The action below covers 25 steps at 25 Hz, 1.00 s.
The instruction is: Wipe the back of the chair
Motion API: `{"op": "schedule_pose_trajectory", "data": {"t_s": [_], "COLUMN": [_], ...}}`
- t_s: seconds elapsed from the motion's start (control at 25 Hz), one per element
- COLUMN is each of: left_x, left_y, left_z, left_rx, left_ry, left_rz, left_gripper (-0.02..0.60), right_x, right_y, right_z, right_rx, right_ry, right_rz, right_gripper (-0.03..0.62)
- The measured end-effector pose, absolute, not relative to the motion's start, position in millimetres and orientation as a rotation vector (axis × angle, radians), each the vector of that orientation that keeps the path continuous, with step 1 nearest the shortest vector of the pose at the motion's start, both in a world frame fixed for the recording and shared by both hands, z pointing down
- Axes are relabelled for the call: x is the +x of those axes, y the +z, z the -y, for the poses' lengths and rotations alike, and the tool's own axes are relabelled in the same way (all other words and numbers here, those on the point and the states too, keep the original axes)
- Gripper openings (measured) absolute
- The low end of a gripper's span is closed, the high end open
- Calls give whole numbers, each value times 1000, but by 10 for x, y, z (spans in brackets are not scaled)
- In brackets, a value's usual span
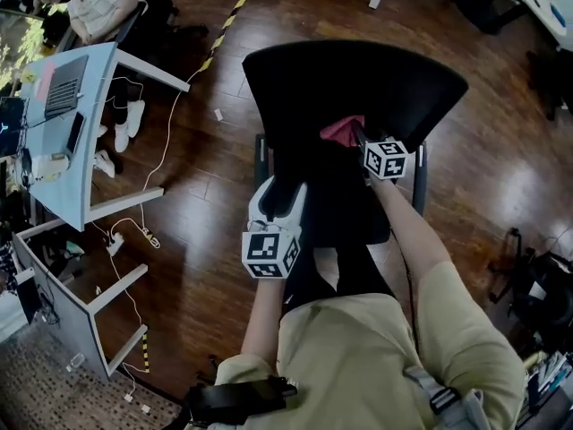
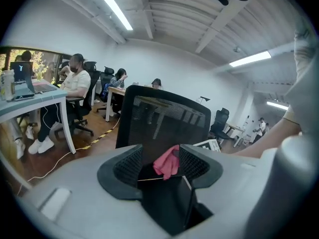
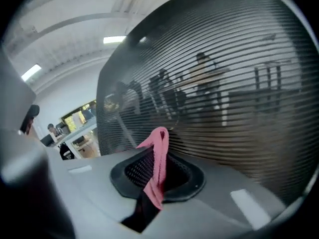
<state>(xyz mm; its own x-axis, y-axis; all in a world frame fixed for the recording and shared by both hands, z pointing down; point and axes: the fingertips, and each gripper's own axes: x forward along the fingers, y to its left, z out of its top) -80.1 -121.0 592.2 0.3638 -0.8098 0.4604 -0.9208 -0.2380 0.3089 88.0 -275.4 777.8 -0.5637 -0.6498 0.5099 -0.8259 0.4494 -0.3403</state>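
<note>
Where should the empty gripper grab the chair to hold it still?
Probably the backrest's top rim, near its left corner, with the left gripper coming down from above, fingers straddling front and back. That edge is thin, upright and clear of the pink cloth.

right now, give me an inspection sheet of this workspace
surface: black mesh chair back, upright
job's things: crumpled pink cloth, held close to the mesh; contact unclear
clutter: grey laptop on pale blue desk
grippers: right gripper shut on the cloth; left gripper open, empty
cables: white cable trailing across dark wooden floor
surroundings: seated person at the desk; yellow-black floor tape
</note>
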Motion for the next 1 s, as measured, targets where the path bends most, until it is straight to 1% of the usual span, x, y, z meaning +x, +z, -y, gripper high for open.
{"op": "schedule_pose_trajectory", "data": {"t_s": [0.12,0.2,0.28,0.36,0.44,0.6,0.68,0.76,0.8,0.88,1.0], "left_x": [-676,-592,-553,-580,-634,-867,-1006,-1134,-1189,-1261,-1270], "left_y": [5945,5957,5954,5959,5993,6039,6052,6066,6076,6107,6165], "left_z": [1273,1296,1318,1328,1290,1135,1061,979,937,863,796], "left_rx": [2111,2120,2128,2125,2103,2046,2021,1998,1987,1963,1944], "left_ry": [261,260,260,259,257,270,285,300,305,306,305], "left_rz": [1468,1451,1444,1454,1473,1523,1551,1576,1585,1597,1588], "left_gripper": [213,213,213,213,213,213,213,213,213,213,213], "right_x": [1787,2208,2451,2437,2024,333,-409,-963,-1146,-1299,-1079], "right_y": [7803,7811,7834,7894,8000,8074,8034,7973,7955,7947,8002], "right_z": [2675,2587,2519,2475,2387,2106,2074,2099,2128,2195,2247], "right_rx": [1394,1485,1570,1611,1496,992,869,821,823,849,896], "right_ry": [773,768,734,714,749,756,763,782,795,829,816], "right_rz": [2247,2158,2062,1998,2064,2392,2485,2537,2543,2531,2498], "right_gripper": [26,26,26,25,25,26,26,25,26,25,26]}}
